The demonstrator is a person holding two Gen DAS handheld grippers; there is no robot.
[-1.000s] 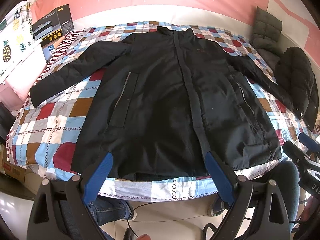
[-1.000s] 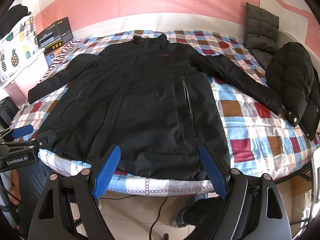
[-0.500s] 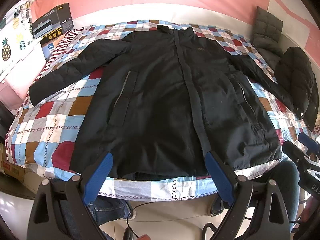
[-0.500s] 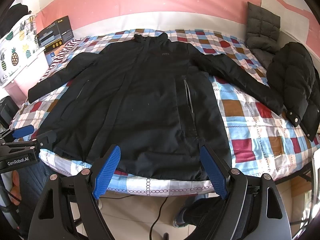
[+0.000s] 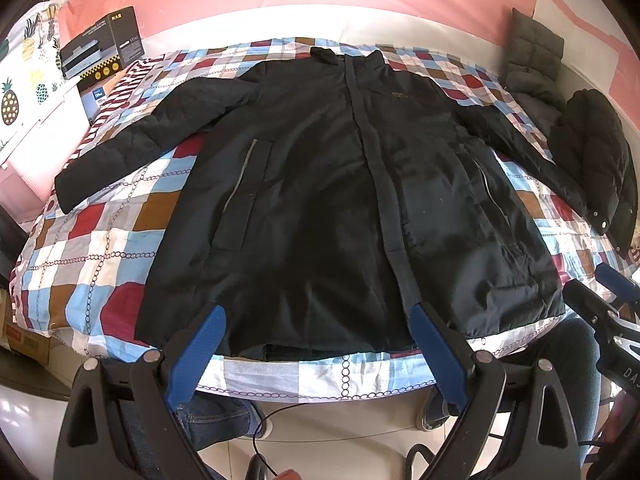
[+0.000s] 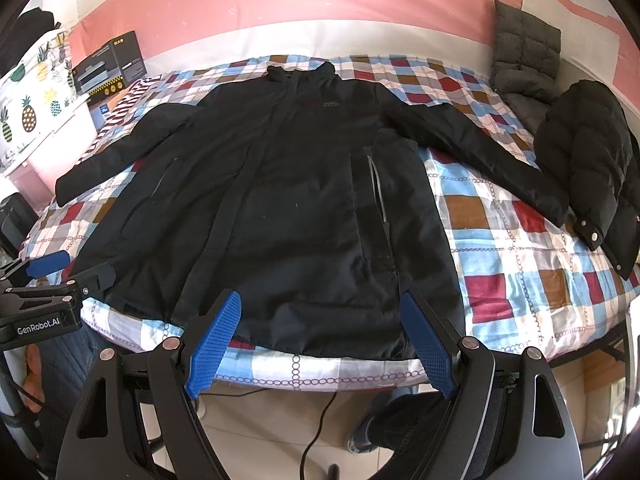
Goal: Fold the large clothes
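Black padded jacket [image 5: 340, 200] lies face up and spread flat on the bed [image 5: 104, 248], collar toward the pink wall, hem at the near edge, front closed, both sleeves stretched out to the sides. No fold made yet as far as I can see: sleeves not brought in, body not doubled, so the task looks to be at its very start and everything is left, sleeves in first, then the body folded up, probably. Left claw [image 5: 318, 354] hangs just off the near edge of the bed above the hem, fingers spread wide, nothing between them. Right claw [image 6: 320, 344] same, released and empty, over the hem on the jacket's other half. Neither touches the cloth. Each claw shows at the side of the other's view. A second black puffer jacket [image 6: 584, 160] sits bunched at the right edge of the bed, touching the end of the spread jacket's sleeve; a grey quilted cushion [image 6: 524, 56] leans at the wall behind it. Writing: "GenRobot.AI" in white on the left claw's body in the right wrist view; "DA" partly readable on the right claw's body in the left wrist view, rest cut off. Small chest logo on the jacket, too small to read. Dark box [image 5: 102, 50] at the left by the wall has printing, not legible. Pineapple-print fabric [image 6: 28, 116] far left.
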